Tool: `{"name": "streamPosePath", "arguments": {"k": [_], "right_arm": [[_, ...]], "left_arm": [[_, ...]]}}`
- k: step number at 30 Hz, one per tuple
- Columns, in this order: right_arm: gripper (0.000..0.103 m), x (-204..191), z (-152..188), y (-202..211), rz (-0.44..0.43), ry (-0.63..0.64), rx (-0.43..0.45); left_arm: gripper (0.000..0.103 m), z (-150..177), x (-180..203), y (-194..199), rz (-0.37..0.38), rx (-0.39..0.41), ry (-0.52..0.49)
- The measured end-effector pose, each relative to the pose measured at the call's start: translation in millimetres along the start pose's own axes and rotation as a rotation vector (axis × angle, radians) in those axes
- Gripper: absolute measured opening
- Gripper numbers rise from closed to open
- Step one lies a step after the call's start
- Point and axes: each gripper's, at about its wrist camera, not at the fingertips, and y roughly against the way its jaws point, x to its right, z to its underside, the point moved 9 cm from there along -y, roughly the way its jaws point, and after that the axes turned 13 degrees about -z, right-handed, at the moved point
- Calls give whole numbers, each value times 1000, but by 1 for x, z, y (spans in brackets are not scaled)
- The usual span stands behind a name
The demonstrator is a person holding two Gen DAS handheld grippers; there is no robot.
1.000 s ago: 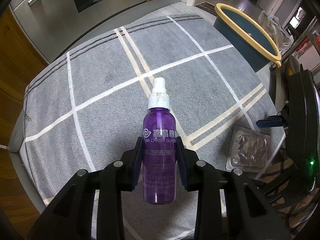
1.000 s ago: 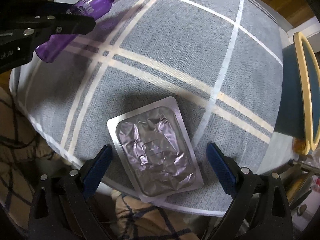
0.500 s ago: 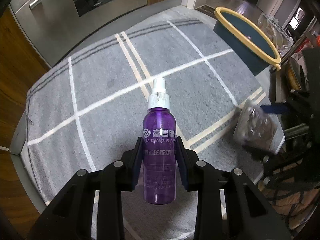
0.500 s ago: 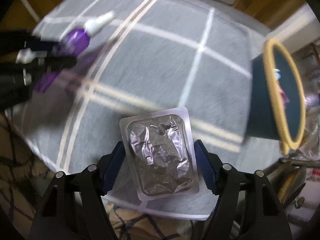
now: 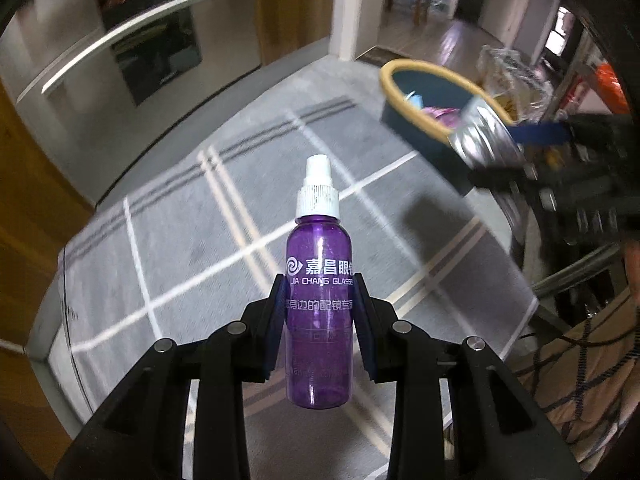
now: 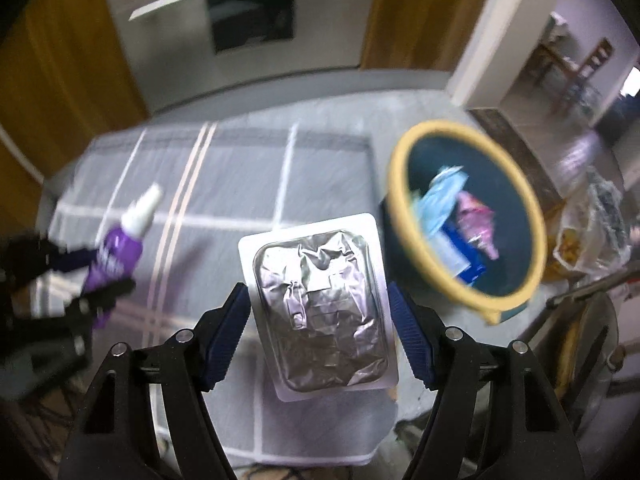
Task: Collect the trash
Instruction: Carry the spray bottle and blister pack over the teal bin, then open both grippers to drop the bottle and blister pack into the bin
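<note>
Foil blister pack, clamped in right gripper, lifted off desk toward bin; apparently short of rim. Purple spray bottle clamped in left gripper, left of bin.

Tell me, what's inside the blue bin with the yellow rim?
Inside the bin: a crumpled light-blue wrapper, a pink wrapper and a blue-and-white packet. Anything underneath them is hidden.

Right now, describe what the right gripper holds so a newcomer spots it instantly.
Start at the grey checked tablecloth, beside the yellow-rimmed bin. The right gripper clamps a flat blister pack: crinkled silver foil, white border, unlike the purple spray bottle.
</note>
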Motion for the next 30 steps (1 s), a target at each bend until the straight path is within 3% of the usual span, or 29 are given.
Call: {"name": "streamPosePath", "arguments": {"k": [8,12,18,24,30], "right_arm": [[71,64,-51,51,25,-102,169],[71,107,-61,62,2,-222,223],[71,155,-60,62,-15,-339,252],[71,229,-54,54,-2,-501,291],[71,267,-40,24,-13,-622,261]], "left_arm": [[32,-37,34,18,33,70,-81],[32,-60,51,16,66,78,-79],[32,-99,85,2,105,83,-114],[32,-132,122,-8,136,102,-187],[32,-165,160,-39,134,86,-263]]}}
